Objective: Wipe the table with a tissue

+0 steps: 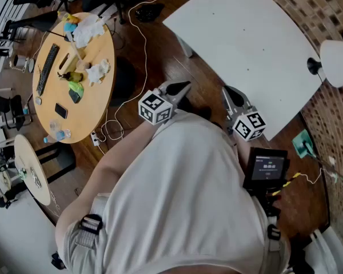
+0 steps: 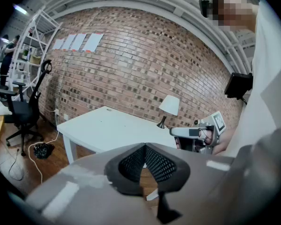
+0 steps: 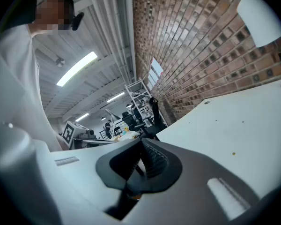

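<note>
We see the white rectangular table [image 1: 246, 44] standing on the wooden floor [image 1: 160, 56] beside the brick wall [image 1: 308, 10]. Its top is flat and level, with a small brown speck [image 3: 233, 153] on it. Crumpled white tissues [image 1: 97, 72] lie well apart from it, on the round wooden table [image 1: 97, 104] to our left.

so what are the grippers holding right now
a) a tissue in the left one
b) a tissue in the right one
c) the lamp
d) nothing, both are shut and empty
d: the left gripper and the right gripper each show their jaws closed together with nothing between them, while the crumpled white tissues lie on the round wooden table, apart from both.
</note>
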Demonstrator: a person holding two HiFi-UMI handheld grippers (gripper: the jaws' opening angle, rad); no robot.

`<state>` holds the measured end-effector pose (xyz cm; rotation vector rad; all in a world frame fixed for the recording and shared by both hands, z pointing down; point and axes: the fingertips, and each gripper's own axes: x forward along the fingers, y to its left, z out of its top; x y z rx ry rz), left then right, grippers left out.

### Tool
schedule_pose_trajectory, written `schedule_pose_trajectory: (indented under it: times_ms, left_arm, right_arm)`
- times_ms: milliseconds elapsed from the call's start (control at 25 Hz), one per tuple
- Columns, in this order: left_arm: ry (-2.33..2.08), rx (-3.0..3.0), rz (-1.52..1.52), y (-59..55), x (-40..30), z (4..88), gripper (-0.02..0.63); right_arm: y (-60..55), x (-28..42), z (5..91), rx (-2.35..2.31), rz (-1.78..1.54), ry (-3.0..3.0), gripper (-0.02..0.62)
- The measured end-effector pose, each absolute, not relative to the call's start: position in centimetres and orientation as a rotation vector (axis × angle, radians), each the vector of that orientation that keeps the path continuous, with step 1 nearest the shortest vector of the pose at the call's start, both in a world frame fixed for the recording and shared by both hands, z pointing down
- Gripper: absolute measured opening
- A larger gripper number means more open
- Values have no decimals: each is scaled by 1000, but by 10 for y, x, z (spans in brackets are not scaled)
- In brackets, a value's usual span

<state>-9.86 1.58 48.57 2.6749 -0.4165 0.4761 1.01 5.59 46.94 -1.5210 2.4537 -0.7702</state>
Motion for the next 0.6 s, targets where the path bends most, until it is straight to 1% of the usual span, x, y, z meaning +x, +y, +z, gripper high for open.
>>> schedule_pose_trajectory:
  times_ms: [200,600]
  left_arm:
    - [-408,2647,449,14,-111,486,6]
    - [-652,2565,378,-32,-173,489,6]
  right_arm:
    - [54,-9,468,-1532,-820,2493,8]
    - [-1,-63,471,-1325,-858,2696,8]
